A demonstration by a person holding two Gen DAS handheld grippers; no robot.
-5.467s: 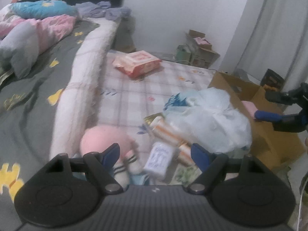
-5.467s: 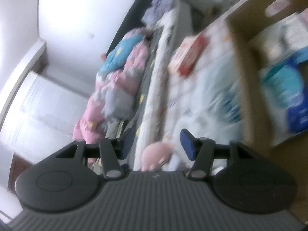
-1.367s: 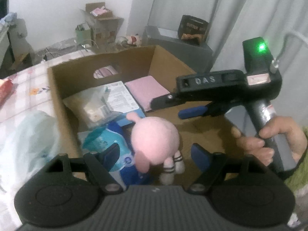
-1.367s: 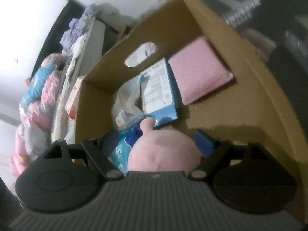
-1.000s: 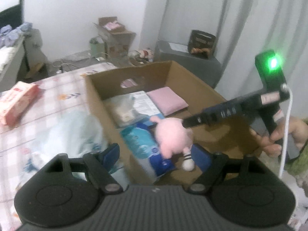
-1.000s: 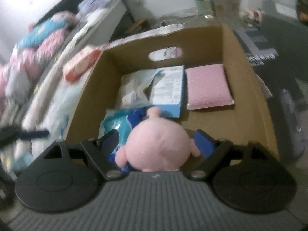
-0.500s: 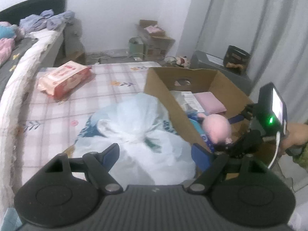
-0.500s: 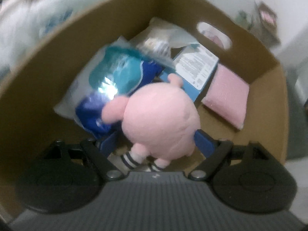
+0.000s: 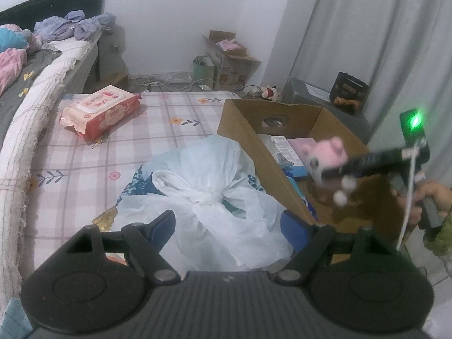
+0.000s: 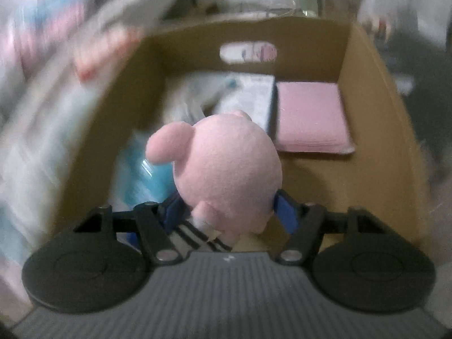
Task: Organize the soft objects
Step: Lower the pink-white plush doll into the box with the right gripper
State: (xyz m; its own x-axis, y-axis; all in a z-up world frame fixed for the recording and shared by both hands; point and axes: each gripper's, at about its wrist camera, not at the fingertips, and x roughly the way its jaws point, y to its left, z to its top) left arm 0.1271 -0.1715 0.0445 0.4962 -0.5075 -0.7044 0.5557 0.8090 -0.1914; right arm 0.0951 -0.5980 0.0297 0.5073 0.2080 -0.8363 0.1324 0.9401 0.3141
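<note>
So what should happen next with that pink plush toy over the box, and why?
Probably lower it a little and let go. The right hand-held gripper has the pink plush toy between its closing jaws, hanging above the cardboard box, over bare floor in front of the pink pad. The left hand-held gripper is open and empty.

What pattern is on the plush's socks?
Black and white stripes on the plush; clearest in the right wrist view.

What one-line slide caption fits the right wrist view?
Right claw closing around a pink plush toy above the open cardboard box.
</note>
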